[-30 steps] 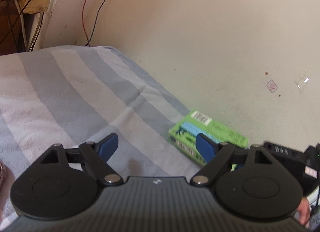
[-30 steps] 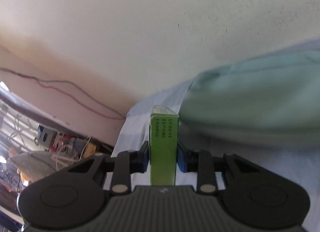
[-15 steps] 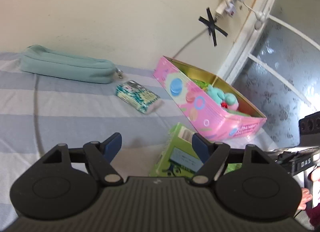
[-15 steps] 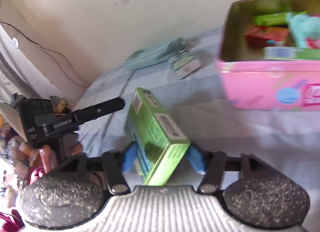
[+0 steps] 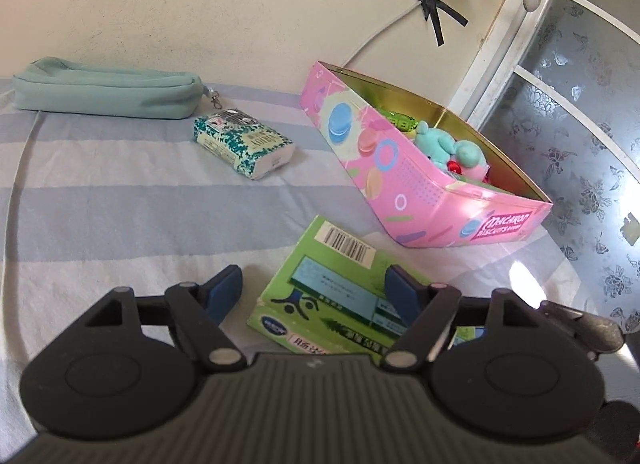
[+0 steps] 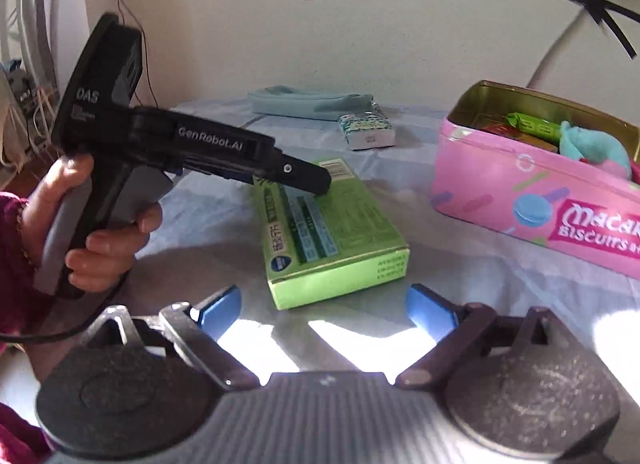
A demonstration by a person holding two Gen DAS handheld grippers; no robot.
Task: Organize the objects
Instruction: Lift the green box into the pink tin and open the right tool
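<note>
A green carton (image 5: 336,296) lies flat on the striped cloth, also seen in the right wrist view (image 6: 328,232). My left gripper (image 5: 314,290) is open and hovers over the carton's near end. It shows from the side in the right wrist view (image 6: 308,180), with its tip over the carton. My right gripper (image 6: 326,310) is open and empty, just short of the carton's near end. A pink biscuit tin (image 5: 400,168) stands open to the right (image 6: 520,200), with a teal plush toy (image 5: 448,146) and packets inside.
A teal-patterned tissue pack (image 5: 244,142) and a mint pencil pouch (image 5: 104,94) lie near the wall, both also in the right wrist view. A white cable and black tape (image 5: 432,4) run on the wall. A patterned glass door (image 5: 580,144) stands at the right.
My right gripper has opened and let go of the green carton, which now lies flat on the cloth. My left gripper has come in over the carton, still open.
</note>
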